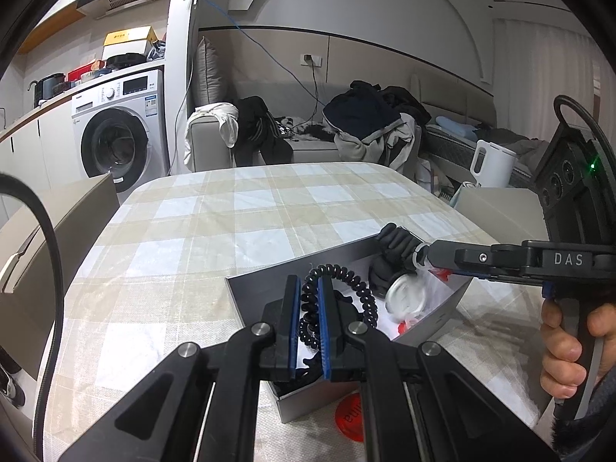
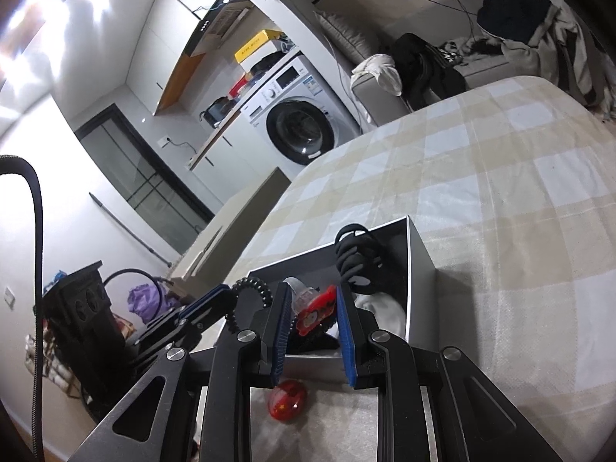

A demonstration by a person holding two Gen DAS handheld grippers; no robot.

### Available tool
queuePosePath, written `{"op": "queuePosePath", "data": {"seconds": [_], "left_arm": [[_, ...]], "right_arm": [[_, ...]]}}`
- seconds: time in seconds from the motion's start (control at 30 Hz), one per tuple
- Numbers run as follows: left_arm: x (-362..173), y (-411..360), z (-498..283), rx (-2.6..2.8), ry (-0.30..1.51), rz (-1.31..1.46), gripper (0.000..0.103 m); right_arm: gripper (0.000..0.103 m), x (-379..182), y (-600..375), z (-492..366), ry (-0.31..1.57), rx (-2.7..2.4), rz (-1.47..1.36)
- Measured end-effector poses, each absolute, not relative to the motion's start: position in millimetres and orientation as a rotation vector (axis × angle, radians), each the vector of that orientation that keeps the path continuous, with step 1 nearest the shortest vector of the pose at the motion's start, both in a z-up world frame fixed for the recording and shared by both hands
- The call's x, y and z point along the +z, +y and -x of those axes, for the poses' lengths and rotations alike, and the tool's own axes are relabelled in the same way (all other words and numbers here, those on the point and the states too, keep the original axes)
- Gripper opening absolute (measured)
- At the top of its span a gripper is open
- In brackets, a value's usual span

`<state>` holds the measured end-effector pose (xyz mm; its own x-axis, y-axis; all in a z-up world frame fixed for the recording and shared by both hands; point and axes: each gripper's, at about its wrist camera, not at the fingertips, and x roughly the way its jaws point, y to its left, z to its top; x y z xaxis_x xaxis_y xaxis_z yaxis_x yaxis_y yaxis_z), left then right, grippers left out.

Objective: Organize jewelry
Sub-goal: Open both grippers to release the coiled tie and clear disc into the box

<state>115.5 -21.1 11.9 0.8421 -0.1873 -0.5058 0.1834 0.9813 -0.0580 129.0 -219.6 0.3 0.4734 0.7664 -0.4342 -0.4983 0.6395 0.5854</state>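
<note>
Black spiral hair tie (image 1: 338,300) hangs over the grey box (image 1: 435,319) on the desk, clenched in the left gripper (image 1: 309,300) jaws; the right gripper (image 2: 312,317) jaws grip a clear-and-red trinket (image 2: 313,308) beside it.

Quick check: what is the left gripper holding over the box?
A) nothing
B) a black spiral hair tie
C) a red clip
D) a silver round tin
B: the left gripper has its fingers closed on the black spiral hair tie above the grey box.
</note>
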Motion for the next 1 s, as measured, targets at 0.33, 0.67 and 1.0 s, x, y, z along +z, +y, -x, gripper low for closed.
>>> {"op": "queuePosePath", "data": {"seconds": [0.33, 0.67, 1.0], "left_arm": [[11.5, -19.5, -116.3, -0.191, 0.540, 0.008, 0.004], [6.5, -20.5, -120.2, -0.193, 0.561, 0.010, 0.005], [12.2, -22.3, -112.6, -0.206, 0.548, 0.000, 0.035]], "right_arm": [[0.022, -0.5, -217.9, -128.0, 0.732, 0.796, -0.400], [0.022, -0.1, -218.5, -128.3, 0.731, 0.797, -0.397], [0.022, 1.1, -220.2, -126.6, 0.726, 0.788, -0.370]]}}
